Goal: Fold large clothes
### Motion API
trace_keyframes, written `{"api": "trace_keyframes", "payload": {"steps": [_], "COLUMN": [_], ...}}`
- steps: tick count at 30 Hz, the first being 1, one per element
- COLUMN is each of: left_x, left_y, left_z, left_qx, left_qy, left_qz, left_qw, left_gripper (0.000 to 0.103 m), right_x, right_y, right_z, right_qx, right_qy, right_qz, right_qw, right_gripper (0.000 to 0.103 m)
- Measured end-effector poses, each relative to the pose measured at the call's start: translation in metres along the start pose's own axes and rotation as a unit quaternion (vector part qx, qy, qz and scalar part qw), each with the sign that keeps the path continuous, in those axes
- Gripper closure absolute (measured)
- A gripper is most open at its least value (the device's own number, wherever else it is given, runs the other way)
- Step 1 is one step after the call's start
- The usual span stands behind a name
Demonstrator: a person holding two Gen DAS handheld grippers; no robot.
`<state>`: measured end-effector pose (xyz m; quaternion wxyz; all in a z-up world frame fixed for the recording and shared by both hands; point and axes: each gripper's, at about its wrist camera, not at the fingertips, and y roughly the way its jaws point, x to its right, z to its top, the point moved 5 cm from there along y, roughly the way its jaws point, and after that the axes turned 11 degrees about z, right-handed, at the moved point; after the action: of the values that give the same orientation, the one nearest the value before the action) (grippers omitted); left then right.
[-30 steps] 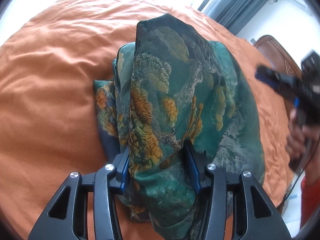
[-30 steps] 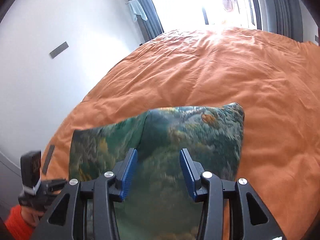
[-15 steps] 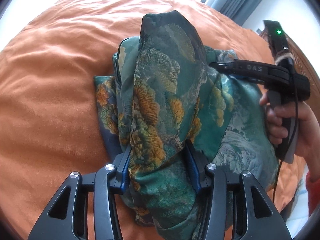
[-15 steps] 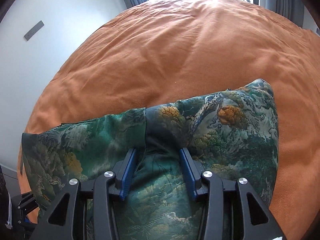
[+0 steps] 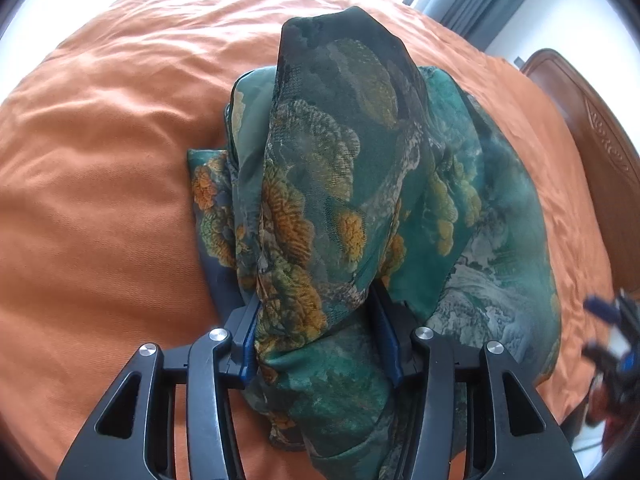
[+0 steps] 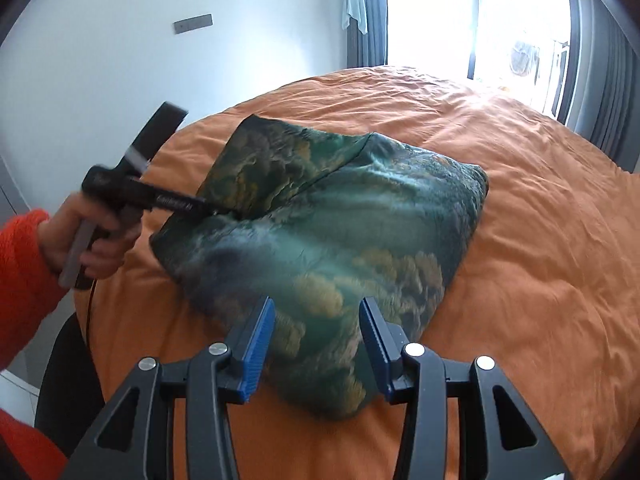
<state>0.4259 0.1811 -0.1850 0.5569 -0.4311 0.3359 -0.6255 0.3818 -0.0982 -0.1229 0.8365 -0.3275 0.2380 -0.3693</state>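
Observation:
A large green garment with orange and gold print (image 5: 340, 184) lies folded in layers on an orange bed. My left gripper (image 5: 316, 340) has a bunched fold of it between its blue pads and lifts it in a peak. In the right wrist view the garment (image 6: 340, 240) lies as a rough square, and the left gripper (image 6: 192, 204) shows at its left edge, held by a hand. My right gripper (image 6: 316, 344) is open and empty, raised above the garment's near corner. It shows blurred at the right edge of the left wrist view (image 5: 612, 340).
The orange bedspread (image 6: 540, 240) covers the whole bed. A wooden headboard (image 5: 600, 152) stands at the right of the left wrist view. A white wall (image 6: 120, 60) and a bright window with grey curtains (image 6: 520, 20) lie beyond the bed.
My right gripper let go of the garment, opened and pulled back and up. The left gripper kept its hold on the raised fold.

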Motion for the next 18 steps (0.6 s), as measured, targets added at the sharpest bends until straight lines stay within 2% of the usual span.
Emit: {"api": "trace_keyframes", "payload": {"steps": [2,5,6,10,18], "left_x": [0.0,0.0,0.0,0.001,0.015], "left_y": [0.0,0.001,0.0,0.0,0.003], "left_z": [0.0,0.001,0.0,0.0,-0.004], "left_qx": [-0.001,-0.001,0.0,0.006,0.011], "left_qy": [-0.001,0.0,0.002,0.011,0.018], "left_qz": [-0.001,-0.001,-0.001,0.008,0.013], "left_qw": [1.0,1.0,1.0,0.9999,0.9997], "left_gripper": [0.053,0.053,0.053,0.052,0.05], "right_x": [-0.008,0.003,0.006,0.012,0.016], "right_y": [-0.002,0.025,0.031,0.04,0.074], "right_z": [-0.021,-0.045,-0.05,-0.054,-0.063], "right_qx": [-0.002,-0.036,-0.034,-0.022,-0.065], "right_qy": [-0.011,0.023,0.024,0.046,0.038], "right_qz": [-0.013,-0.018,-0.026,-0.037,-0.064], "right_qw": [1.0,0.999,0.999,0.998,0.995], "right_gripper": [0.058,0.058,0.058,0.058,0.053]}}
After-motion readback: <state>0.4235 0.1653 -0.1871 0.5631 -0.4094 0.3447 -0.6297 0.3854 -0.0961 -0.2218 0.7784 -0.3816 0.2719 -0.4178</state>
